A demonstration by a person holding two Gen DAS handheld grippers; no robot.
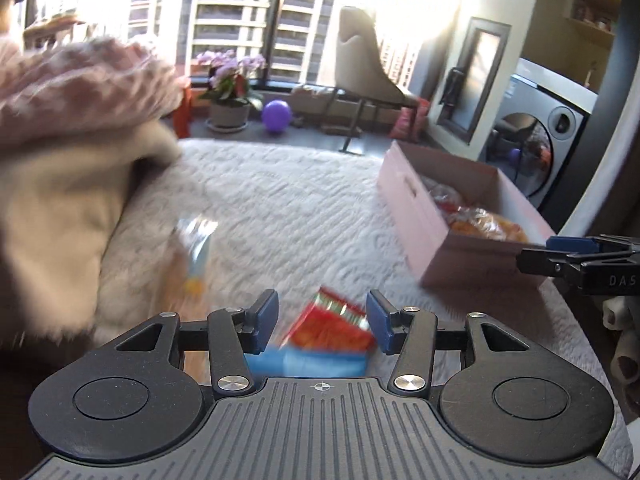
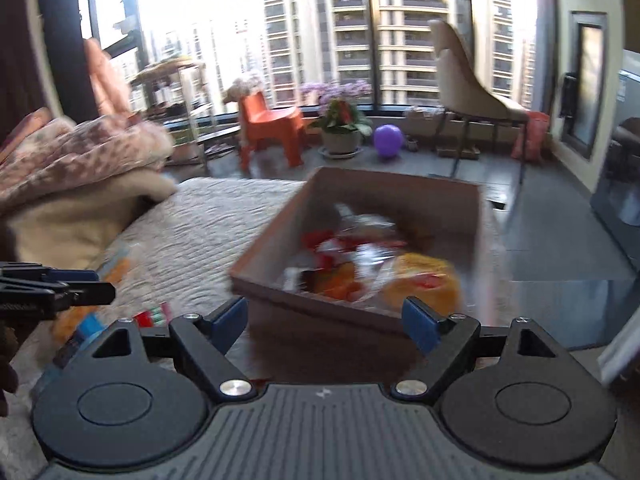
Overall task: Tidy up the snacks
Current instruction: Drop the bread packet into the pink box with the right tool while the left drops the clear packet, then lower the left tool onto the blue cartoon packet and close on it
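Nearest us, left gripper (image 1: 322, 318): jaws apart, pads clear of the red snack packet (image 1: 330, 328) lying between them on the white quilt (image 1: 280, 200). Right gripper (image 2: 324, 320): jaws wide, nothing held, before the pink box (image 2: 280, 300) of snacks, far right.

Snacks in the box (image 2: 352, 264) smear together (blurred); red packet (image 1: 328, 328) partly hidden.
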